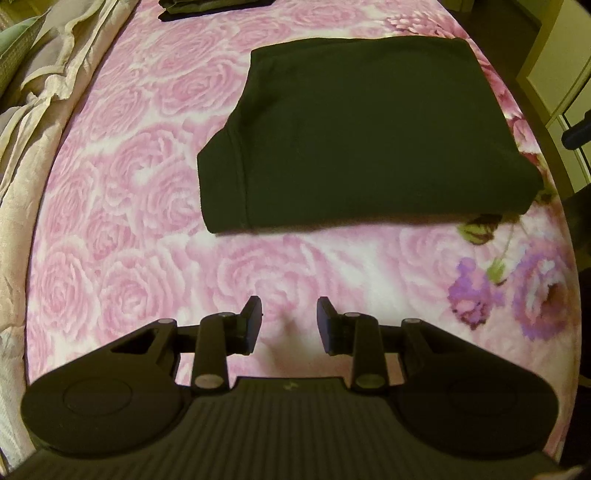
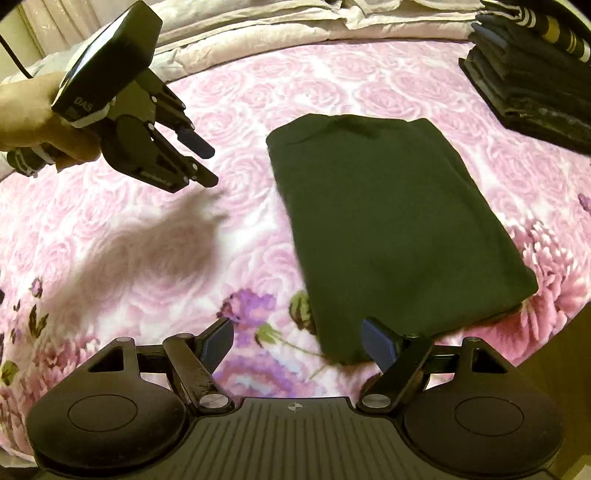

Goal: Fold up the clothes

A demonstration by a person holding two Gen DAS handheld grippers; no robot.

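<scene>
A dark green garment (image 1: pixel 365 136) lies folded into a flat rectangle on the pink rose-patterned bedspread (image 1: pixel 147 184); it also shows in the right wrist view (image 2: pixel 391 229). My left gripper (image 1: pixel 290 323) is open and empty, hovering over the bedspread short of the garment's near edge. It also shows in the right wrist view (image 2: pixel 208 164), held in a hand to the left of the garment. My right gripper (image 2: pixel 299 347) is open and empty, its right finger (image 2: pixel 376 345) at the garment's near corner.
A stack of folded dark clothes (image 2: pixel 532 85) sits at the far right of the bed, also seen at the top of the left wrist view (image 1: pixel 210 7). A beige quilt (image 1: pixel 40 122) is bunched along the bed's side. A cupboard (image 1: pixel 557 62) stands beyond the bed edge.
</scene>
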